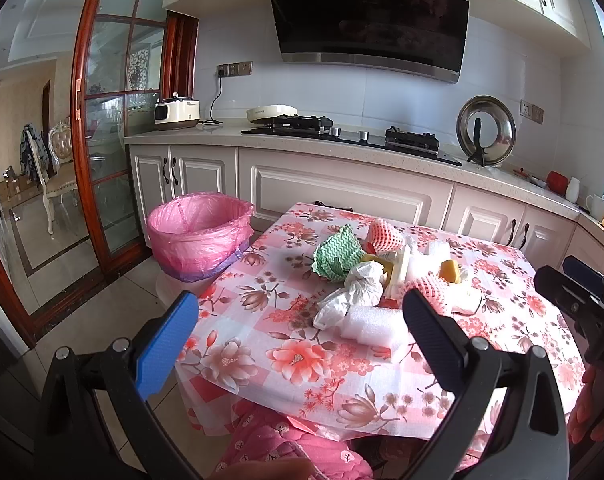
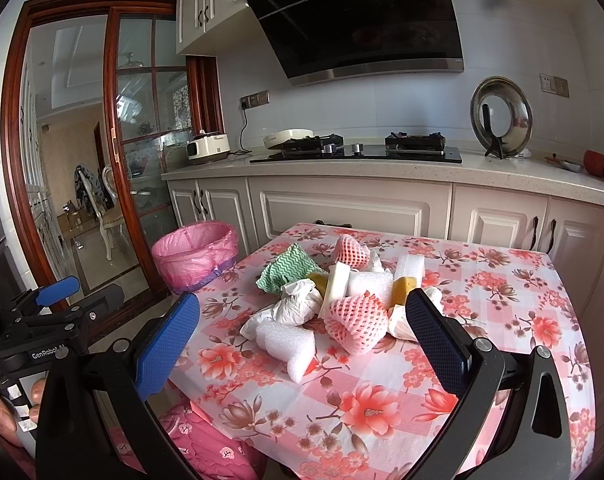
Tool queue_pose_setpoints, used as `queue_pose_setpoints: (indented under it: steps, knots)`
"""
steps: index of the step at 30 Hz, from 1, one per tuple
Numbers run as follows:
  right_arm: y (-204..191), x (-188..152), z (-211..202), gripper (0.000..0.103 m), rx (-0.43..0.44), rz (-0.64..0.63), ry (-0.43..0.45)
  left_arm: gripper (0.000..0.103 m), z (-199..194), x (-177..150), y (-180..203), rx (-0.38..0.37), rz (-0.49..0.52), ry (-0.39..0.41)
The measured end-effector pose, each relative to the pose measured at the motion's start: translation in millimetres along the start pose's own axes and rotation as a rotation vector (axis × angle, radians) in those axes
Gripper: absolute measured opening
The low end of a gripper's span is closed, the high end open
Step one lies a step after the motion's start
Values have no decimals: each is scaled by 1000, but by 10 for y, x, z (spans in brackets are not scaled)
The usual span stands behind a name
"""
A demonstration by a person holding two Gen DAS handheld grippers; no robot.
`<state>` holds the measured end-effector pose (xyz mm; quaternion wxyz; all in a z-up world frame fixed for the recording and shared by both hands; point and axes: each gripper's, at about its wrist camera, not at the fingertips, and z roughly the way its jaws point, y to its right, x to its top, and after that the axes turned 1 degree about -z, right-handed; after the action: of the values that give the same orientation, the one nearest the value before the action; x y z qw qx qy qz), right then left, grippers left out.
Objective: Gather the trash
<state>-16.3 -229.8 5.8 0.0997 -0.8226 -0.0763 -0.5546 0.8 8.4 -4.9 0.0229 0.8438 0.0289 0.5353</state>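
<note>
Trash lies heaped near the middle of a small table (image 2: 501,320) covered by a pink checked cloth printed with red and brown flowers. At the front of the heap in the right wrist view sits a pink foam fruit net (image 2: 355,326), its mesh stretched into a rounded cone, with a second pink net (image 2: 351,250) at the back. Just left of the front net lie a crumpled white plastic bag (image 2: 298,306) and a torn lump of white packing foam (image 2: 288,346), the piece nearest the table's front edge. A green cloth with a white zigzag pattern (image 2: 288,270) lies bunched at the heap's left side. Behind the front net stand white foam blocks (image 2: 369,282) and two yellow sponge pieces (image 2: 403,290), all touching or overlapping one another.

Left of the table, on the tiled floor, stands a bin lined with a pink bag (image 1: 200,236) folded over its rim; nothing can be made out inside it.

The left gripper (image 1: 302,328) hovers before the table's front left corner with its blue-padded fingers spread wide and nothing between them. The right gripper (image 2: 302,326) is likewise spread wide and empty, framing the heap from the front. A hand (image 2: 6,416) shows at the left edge of the right wrist view, around the left tool's handle
</note>
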Motion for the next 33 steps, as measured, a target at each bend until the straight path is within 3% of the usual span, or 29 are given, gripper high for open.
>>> queue_pose_setpoints:
  steps: [27, 33]
  knots:
    - [155, -76, 25, 96, -28, 22, 1, 99, 22, -53, 50, -1, 20, 6]
    - [315, -141, 152, 96, -66, 56, -21, 99, 200, -4, 26, -58, 23, -10]
